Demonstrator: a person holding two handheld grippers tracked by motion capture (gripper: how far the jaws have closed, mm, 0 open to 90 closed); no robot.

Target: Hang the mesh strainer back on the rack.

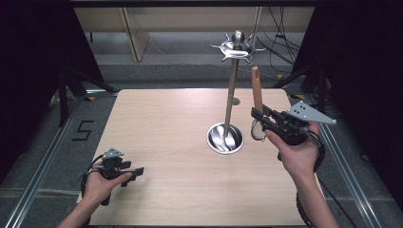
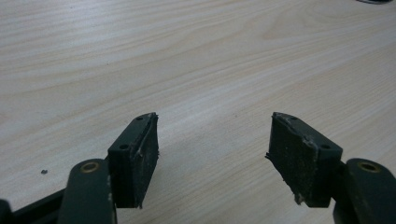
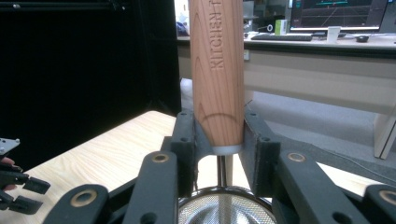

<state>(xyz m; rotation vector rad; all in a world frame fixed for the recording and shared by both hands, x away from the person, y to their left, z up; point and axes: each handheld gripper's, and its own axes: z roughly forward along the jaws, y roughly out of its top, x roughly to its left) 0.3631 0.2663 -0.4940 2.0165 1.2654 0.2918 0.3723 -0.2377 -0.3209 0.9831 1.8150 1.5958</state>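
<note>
We are clamping the wooden handle (image 3: 217, 74) of a small mesh strainer (image 3: 226, 207) in our right gripper (image 1: 259, 118), just right of the utensil stand (image 1: 231, 95). Gripped only at the handle's lower end, the strainer could be swinging or slipping as we aim for a hook, and knocking the slender stand over. Our left gripper (image 1: 138, 171) is resting wide apart and holding nothing on the pale wooden table (image 1: 166, 123), with black curtains either side.

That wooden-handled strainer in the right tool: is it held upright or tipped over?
Upright. The wooden handle points straight up between the right tool pads, with the mesh bowl hanging below.
</note>
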